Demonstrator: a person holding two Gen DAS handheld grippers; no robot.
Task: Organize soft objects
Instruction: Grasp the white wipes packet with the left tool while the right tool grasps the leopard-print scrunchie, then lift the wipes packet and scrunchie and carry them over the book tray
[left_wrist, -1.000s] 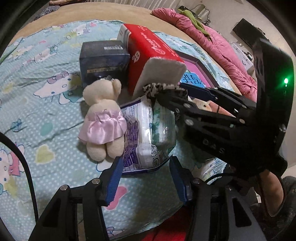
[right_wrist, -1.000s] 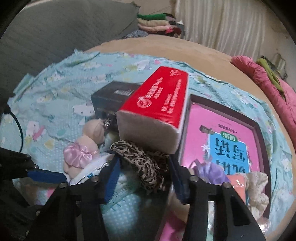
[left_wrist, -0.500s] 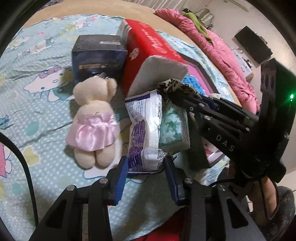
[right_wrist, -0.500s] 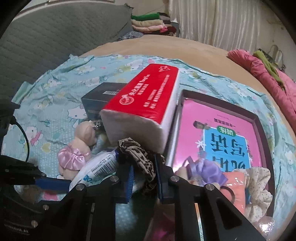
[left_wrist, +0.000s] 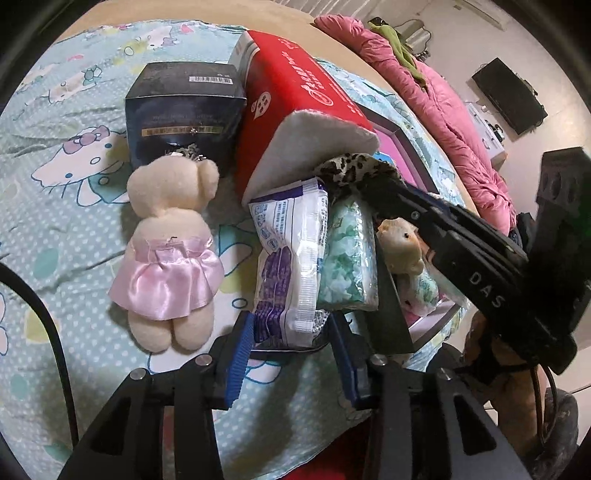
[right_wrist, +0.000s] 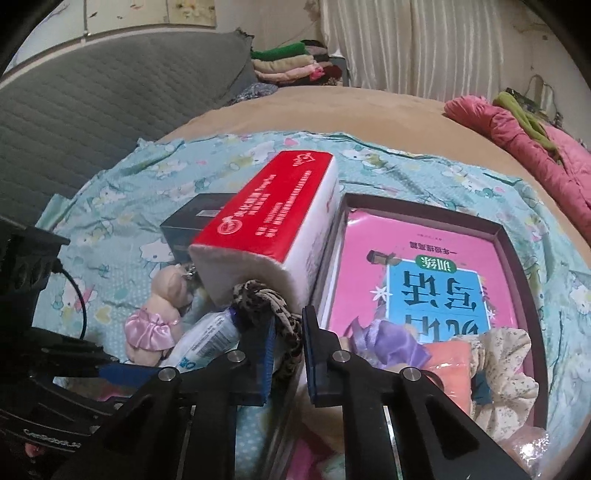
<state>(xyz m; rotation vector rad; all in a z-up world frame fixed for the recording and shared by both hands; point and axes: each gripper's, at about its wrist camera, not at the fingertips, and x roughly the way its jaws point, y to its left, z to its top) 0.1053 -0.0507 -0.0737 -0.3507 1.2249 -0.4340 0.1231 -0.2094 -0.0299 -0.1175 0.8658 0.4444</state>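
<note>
Left wrist view: left gripper fingers have just been closing and now sit against both sides of the white and purple plastic wipes pack, gripping its near end. Just left of the pack lies a cream plush bear in a pink satin dress, face down. Beyond it stands a dark navy cardboard box, touching a red paper tissue pack that leans over the wipes. A green-and-white patterned soft packet presses against the pack's right side. The right gripper's black arm crosses in from the right, partly hiding a small beige plush toy.

Right wrist view: right gripper fingers have just been closing and are now clamped on a leopard-print fabric scrunchie, which hangs just under the tissue pack's white end. To the right, a dark-rimmed shallow box holds a pink book, a purple satin bow and a floral cream scrunchie.

Surface: bed with a light blue cartoon-print sheet. Room: grey quilted headboard, white curtains, pink quilt.
</note>
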